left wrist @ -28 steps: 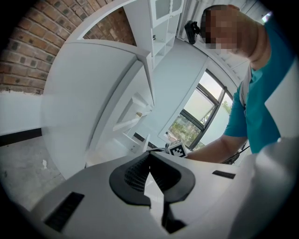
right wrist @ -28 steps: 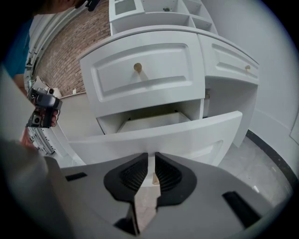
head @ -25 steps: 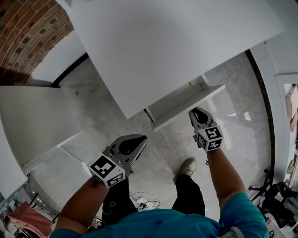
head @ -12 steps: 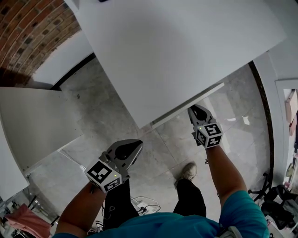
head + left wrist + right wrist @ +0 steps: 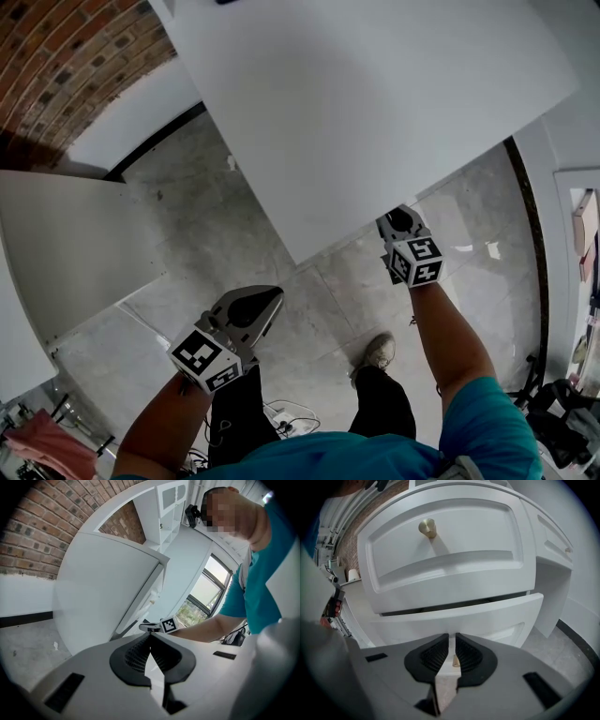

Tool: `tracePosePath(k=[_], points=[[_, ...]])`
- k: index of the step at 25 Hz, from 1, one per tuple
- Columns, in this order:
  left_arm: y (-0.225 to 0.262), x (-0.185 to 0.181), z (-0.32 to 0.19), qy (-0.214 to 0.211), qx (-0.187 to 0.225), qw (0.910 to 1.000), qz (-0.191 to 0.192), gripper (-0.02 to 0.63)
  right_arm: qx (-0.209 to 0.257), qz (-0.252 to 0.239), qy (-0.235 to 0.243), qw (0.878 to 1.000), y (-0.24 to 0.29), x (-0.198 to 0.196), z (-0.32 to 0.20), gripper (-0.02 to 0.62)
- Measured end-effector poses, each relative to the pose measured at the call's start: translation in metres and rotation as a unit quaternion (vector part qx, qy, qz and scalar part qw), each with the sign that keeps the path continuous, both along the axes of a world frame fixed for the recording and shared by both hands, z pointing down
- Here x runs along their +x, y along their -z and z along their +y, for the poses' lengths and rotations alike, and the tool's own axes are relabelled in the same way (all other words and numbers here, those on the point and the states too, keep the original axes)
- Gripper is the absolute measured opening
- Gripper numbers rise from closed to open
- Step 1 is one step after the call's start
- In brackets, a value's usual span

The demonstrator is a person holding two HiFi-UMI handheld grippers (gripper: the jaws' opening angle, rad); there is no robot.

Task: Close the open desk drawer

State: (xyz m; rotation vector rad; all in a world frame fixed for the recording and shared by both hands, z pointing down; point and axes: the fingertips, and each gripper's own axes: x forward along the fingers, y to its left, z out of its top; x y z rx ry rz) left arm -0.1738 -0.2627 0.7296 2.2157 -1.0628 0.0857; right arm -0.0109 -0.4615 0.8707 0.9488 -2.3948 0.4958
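The right hand-held gripper (image 5: 451, 656), jaws pinched narrow on the brass knob (image 5: 453, 660), fronts the drawer (image 5: 487, 616) just ahead, likely rigid, free-sliding, best pushed there.

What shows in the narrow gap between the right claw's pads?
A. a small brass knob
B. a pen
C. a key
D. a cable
A: a small brass knob shows in the right claw's gap, against the lower drawer's white front.

R gripper (image 5: 400, 221) on knob (image 5: 454, 660) of lower drawer (image 5: 478, 616) at desk (image 5: 375, 94) front; L gripper (image 5: 271, 296) left, over floor (image 5: 187, 234).
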Motion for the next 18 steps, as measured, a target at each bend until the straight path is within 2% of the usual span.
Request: tracePosePath(k=[8, 18], points=[[-0.001, -0.009, 0.005, 0.009, 0.002, 1.0000, -0.001, 0.012, 0.011, -0.002, 0.005, 1.000, 0.000, -0.020, -0.018, 0.047], [0.004, -0.013, 0.008, 0.015, 0.005, 0.9999, 0.001, 0.012, 0.013, 0.012, 0.010, 1.000, 0.000, -0.021, -0.019, 0.046]])
